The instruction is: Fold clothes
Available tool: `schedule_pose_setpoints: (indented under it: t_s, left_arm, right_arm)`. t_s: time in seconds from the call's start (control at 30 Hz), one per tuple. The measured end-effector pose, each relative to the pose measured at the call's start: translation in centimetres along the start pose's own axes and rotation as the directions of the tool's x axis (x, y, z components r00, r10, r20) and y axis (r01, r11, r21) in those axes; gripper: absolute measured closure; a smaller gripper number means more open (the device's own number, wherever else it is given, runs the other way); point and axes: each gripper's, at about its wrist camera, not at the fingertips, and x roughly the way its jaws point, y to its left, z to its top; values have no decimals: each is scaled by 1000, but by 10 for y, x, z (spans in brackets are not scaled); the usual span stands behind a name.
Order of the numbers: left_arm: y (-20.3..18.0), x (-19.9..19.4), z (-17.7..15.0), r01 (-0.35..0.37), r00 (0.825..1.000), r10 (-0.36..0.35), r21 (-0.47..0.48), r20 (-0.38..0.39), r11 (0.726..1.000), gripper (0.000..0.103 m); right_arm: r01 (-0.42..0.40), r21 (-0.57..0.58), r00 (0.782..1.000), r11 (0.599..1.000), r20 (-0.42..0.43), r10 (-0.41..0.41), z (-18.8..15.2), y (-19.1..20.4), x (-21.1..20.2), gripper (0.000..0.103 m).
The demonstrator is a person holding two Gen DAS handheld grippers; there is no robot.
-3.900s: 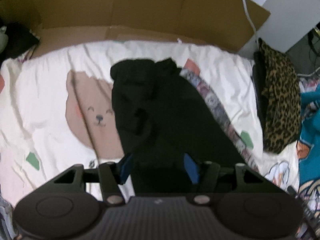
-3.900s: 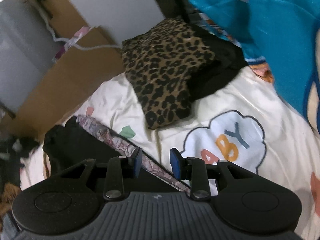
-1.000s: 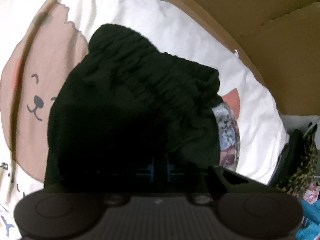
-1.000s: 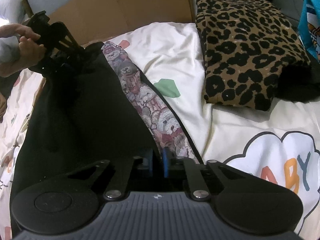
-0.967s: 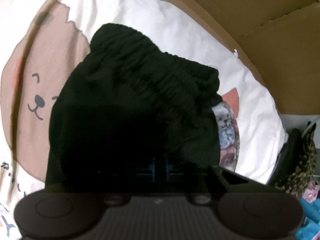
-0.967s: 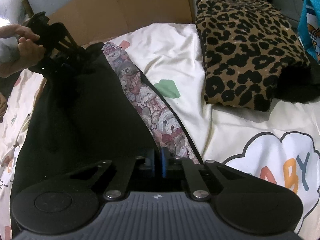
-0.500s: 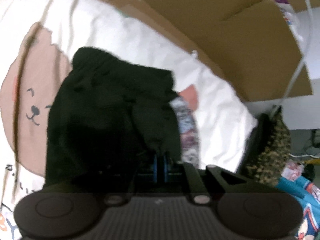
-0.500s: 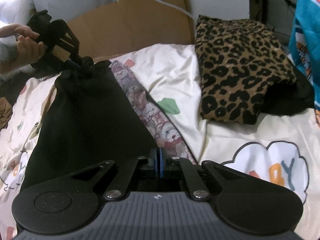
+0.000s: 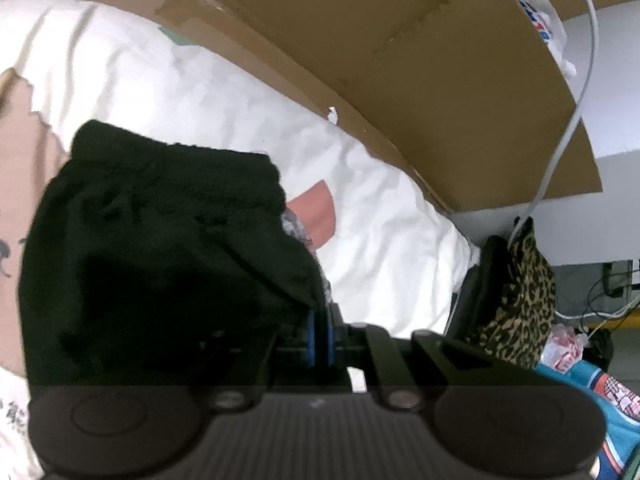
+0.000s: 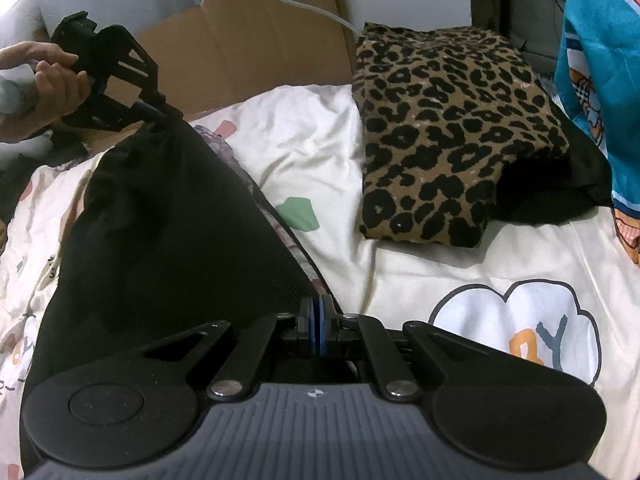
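Starting at the left, we see a hand [image 10: 52,80] wrapped around the left hand-held gripper [image 10: 154,114], whose tip pinches the far gathered corner of the black garment [image 10: 160,216]. From that gripper's own camera, the left hand-held gripper [image 9: 320,336] has its blue pads pressed flat together with a fold of the black cloth [image 9: 160,240] caught between them, the fabric hanging down and to the left over the bed sheet [image 9: 380,240]. We can make out a ribbed waistband along the garment's upper edge (elastic, by the look of the gathers).

Moving to the middle, the garment is stretched in a long slope from the raised left hand-held gripper down to the right hand-held gripper [image 10: 319,330], and it lies partly on the cream, cartoon-printed sheet [image 10: 312,140]. A strip of bear-patterned lining [image 10: 296,256] shows along its right edge. The right hand-held gripper is clamped shut on the near corner of the garment, its two blue pads meeting with cloth between them.

Behind the bed, flattened cardboard [image 10: 248,40] stands against the wall, and a white cable [image 10: 304,4] runs across it.

Further right, a folded leopard-print garment [image 10: 452,128] rests on the sheet well apart from the black one, with something dark [image 10: 568,184] lying under it. At the far right edge a teal printed cloth [image 10: 600,60] hangs into view.
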Motion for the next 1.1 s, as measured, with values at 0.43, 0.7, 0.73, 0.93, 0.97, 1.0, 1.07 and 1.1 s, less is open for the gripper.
schedule_pose_setpoints:
  t_s: [0.43,0.7,0.73,0.93,0.97,1.0,1.07,1.1]
  left_arm:
    - [-28,53,3,-82,997,80,129,15,988,83]
    - [-49,30,-7,-72,997,65,199,40,977,35]
    - [-52,24,-9,-65,998,58,210,41,976,34]
    - [-57,-16,-13,-55,997,35,276,74,960,34]
    - [-57,-22,-13,-57,996,33,296,85,953,34]
    - [-58,-29,-12,-64,995,34,317,97,946,34]
    - [-59,-40,-10,-82,991,41,350,125,933,39]
    - [-58,-46,-8,-95,988,43,362,150,927,39]
  right_arm:
    - [5,49,998,999,-70,-2,-5,-9,14,102]
    - [5,93,1000,996,-22,-3,1,-12,-5,96]
    - [-1,93,1000,996,-8,1,2,-11,-8,96]
    - [-30,93,999,995,47,26,9,-2,-20,85]
    - [-33,94,999,995,47,28,10,0,-20,85]
    - [-33,97,999,995,46,29,9,2,-21,85]
    - [-34,103,999,994,40,30,8,5,-21,85]
    - [-35,105,999,994,38,31,7,6,-21,85]
